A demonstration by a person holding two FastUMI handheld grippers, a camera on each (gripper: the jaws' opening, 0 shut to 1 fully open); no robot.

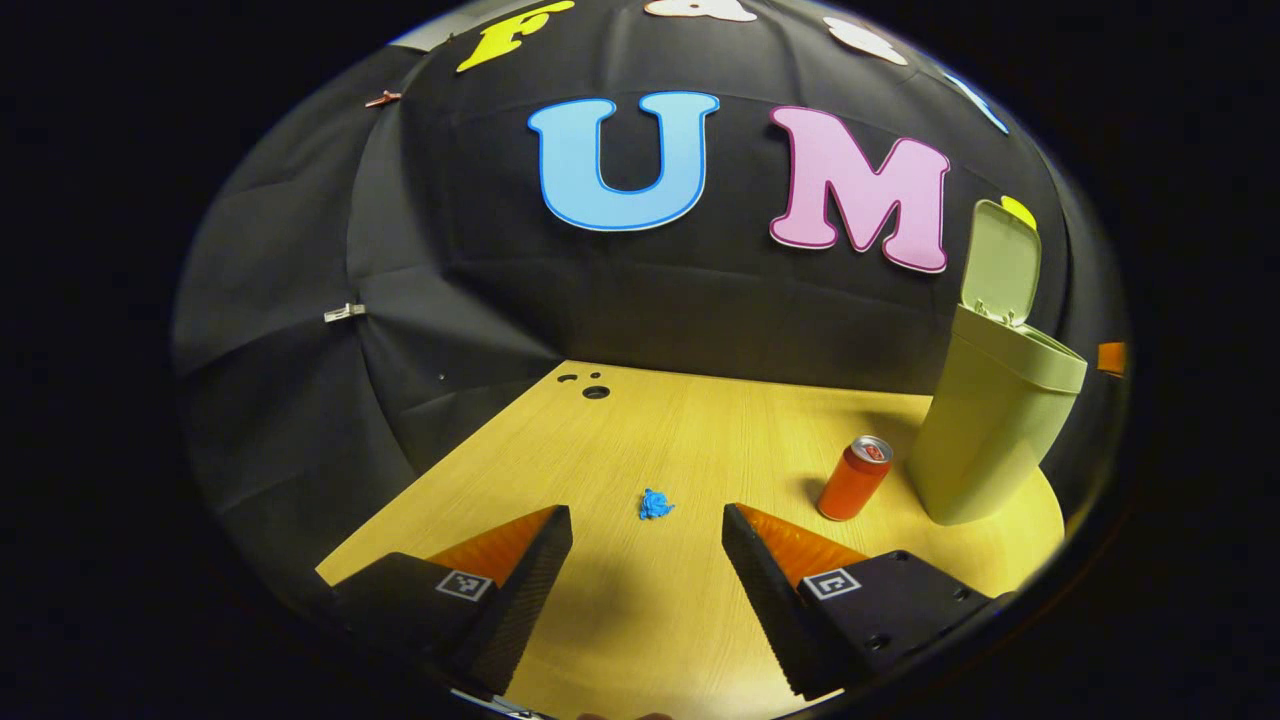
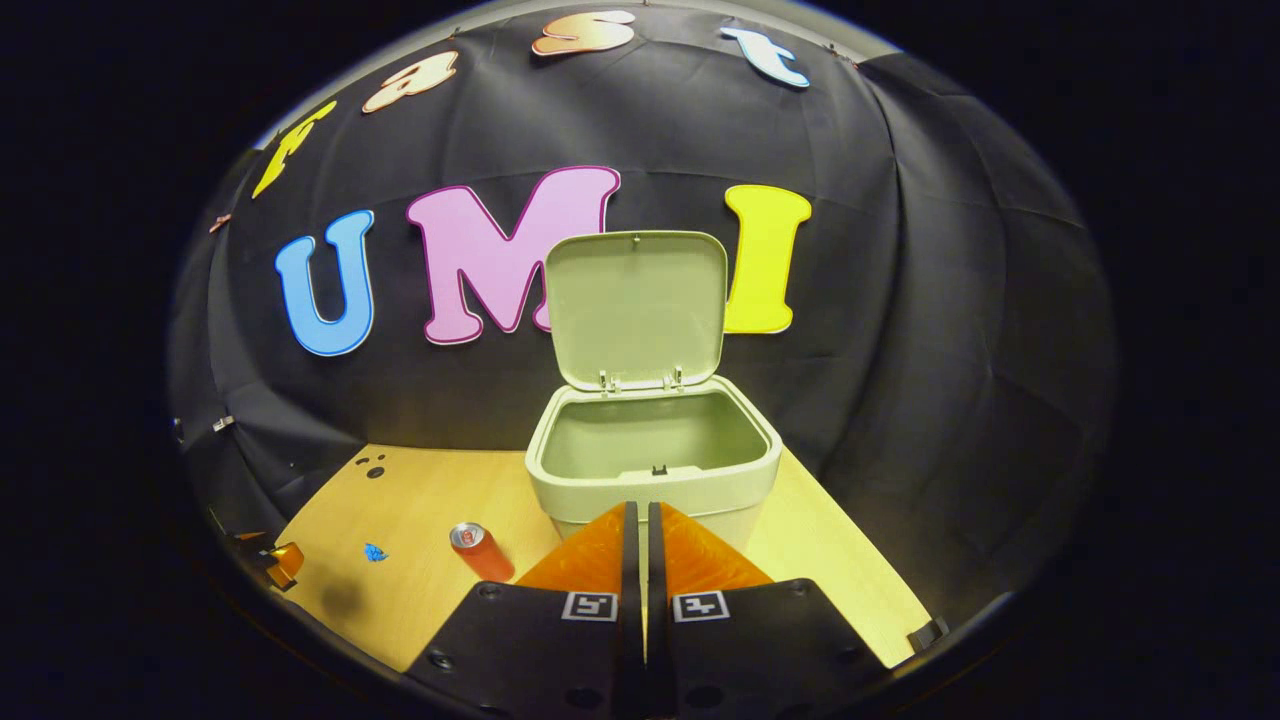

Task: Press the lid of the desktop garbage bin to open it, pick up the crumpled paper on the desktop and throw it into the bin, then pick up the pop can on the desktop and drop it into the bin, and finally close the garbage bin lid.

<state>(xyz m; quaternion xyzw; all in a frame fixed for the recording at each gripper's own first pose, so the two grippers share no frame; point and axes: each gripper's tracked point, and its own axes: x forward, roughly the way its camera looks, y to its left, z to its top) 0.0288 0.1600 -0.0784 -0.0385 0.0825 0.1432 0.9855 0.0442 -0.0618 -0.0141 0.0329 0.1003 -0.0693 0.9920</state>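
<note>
The pale green bin (image 2: 650, 470) stands on the wooden desktop with its lid (image 2: 637, 308) swung up; the bin (image 1: 995, 420) also rises at the right of the left gripper view. An orange pop can (image 1: 853, 479) stands upright just left of it. A small blue crumpled paper (image 1: 655, 504) lies on the desk. My left gripper (image 1: 648, 530) is open above the desk, the paper just beyond the gap between its fingers. My right gripper (image 2: 636, 520) is shut with nothing in it, hovering in front of the bin's front rim. The can (image 2: 481, 551) and paper (image 2: 375, 552) lie to its left.
The desktop (image 1: 700, 430) has small round holes (image 1: 590, 386) near its far left corner. Black cloth walls close the booth behind and at both sides. The left gripper's fingertip (image 2: 280, 562) shows at the far left edge of the right gripper view.
</note>
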